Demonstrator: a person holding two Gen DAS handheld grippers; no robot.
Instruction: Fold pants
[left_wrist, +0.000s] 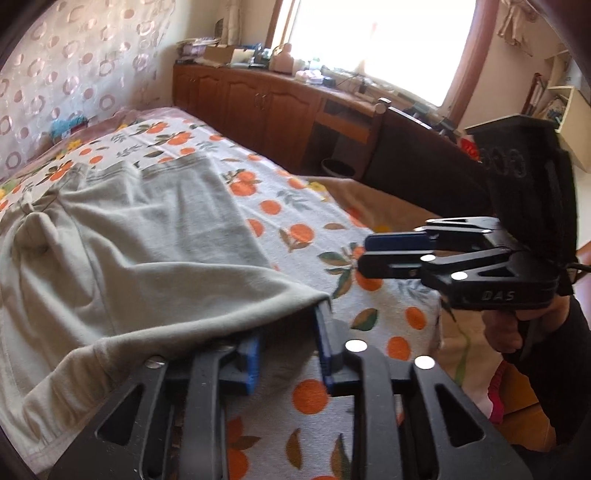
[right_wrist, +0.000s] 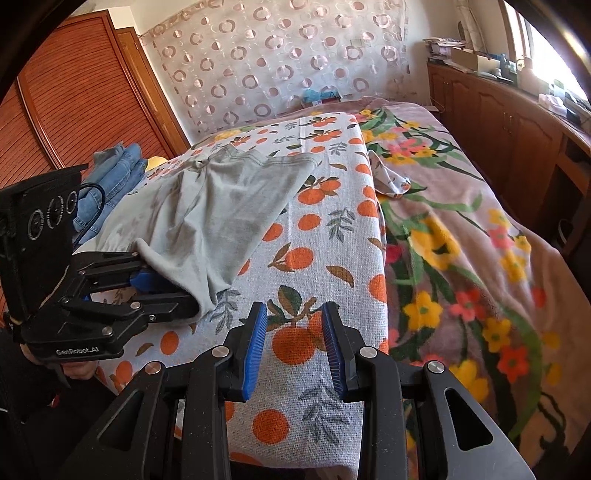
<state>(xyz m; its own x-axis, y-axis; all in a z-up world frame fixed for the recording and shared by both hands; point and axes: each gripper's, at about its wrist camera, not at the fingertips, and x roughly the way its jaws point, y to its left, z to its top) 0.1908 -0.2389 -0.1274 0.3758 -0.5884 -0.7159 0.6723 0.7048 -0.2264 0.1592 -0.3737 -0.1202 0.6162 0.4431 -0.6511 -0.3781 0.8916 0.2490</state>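
Light grey pants (left_wrist: 140, 236) lie spread on an orange-print cloth (left_wrist: 295, 229) on the bed, waistband at the far end. The near leg hem drapes over the tips of my left gripper (left_wrist: 288, 325), whose blue pads stand apart with a visible gap and do not pinch the fabric. In the right wrist view the left gripper (right_wrist: 173, 284) sits at the pants (right_wrist: 221, 206) hem. My right gripper (right_wrist: 294, 308) hovers open over the bare orange-print cloth (right_wrist: 325, 229), right of the pants, with nothing between its pads. It also shows at the right of the left wrist view as the right gripper (left_wrist: 365, 254).
Blue jeans (right_wrist: 114, 177) lie piled at the bed's far left. A floral blanket (right_wrist: 461, 240) covers the right half of the bed, with a small patterned cloth (right_wrist: 391, 181) on it. Wooden cabinets (right_wrist: 498, 122) run along the right wall under the window.
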